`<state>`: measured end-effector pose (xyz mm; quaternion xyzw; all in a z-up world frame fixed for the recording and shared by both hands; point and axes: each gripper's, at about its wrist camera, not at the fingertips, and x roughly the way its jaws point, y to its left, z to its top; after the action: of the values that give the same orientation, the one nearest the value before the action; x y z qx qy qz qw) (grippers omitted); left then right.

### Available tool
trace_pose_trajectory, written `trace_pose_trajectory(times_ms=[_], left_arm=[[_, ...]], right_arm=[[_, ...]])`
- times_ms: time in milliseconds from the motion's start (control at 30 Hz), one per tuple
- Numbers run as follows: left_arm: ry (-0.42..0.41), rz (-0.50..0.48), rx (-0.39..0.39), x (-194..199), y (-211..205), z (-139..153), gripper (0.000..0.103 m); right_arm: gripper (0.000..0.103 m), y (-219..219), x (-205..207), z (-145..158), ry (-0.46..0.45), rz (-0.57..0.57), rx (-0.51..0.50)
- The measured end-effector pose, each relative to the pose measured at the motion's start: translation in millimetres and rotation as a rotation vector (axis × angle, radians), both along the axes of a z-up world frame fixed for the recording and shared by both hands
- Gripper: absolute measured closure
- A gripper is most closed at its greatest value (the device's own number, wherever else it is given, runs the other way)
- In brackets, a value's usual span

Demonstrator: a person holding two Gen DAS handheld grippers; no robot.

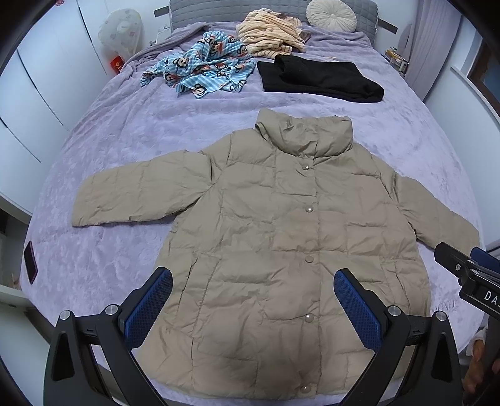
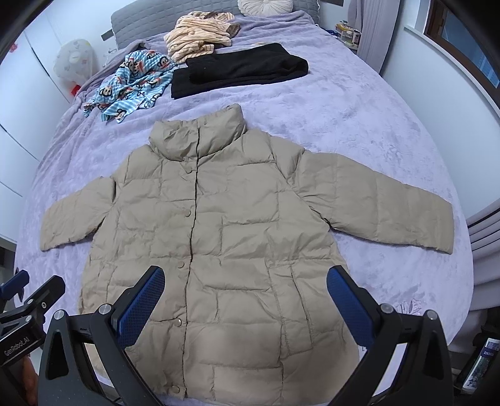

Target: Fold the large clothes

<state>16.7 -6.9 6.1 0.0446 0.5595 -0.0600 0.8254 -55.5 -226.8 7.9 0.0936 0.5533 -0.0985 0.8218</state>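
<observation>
A beige quilted puffer jacket (image 1: 268,237) (image 2: 225,225) lies flat and face up on the purple bed, buttoned, collar away from me, both sleeves spread out sideways. My left gripper (image 1: 253,299) hovers open above the jacket's lower half, its blue pads wide apart with nothing between them. My right gripper (image 2: 247,296) hangs open the same way over the lower front. Each gripper shows at the edge of the other's view: the right gripper's body (image 1: 468,274) by the right sleeve, the left gripper's body (image 2: 28,309) near the left hem.
Farther up the purple bedspread (image 1: 150,131) lie a blue monkey-print garment (image 1: 203,68), a folded black garment (image 1: 318,78), a cream striped garment (image 1: 268,34) and a round white cushion (image 1: 331,14). A dark phone (image 1: 30,262) rests at the bed's left edge. White wardrobe doors stand on the left.
</observation>
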Motion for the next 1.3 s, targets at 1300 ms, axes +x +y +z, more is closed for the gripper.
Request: trace_pose_trajectory(times_ms=[1300], left_arm=[[-0.004,0.002,0.003,-0.8,-3.8,1.5,0.000]], right_arm=[[0.000,1.0,0.6,0.2,-0.001,0.018,-0.011]])
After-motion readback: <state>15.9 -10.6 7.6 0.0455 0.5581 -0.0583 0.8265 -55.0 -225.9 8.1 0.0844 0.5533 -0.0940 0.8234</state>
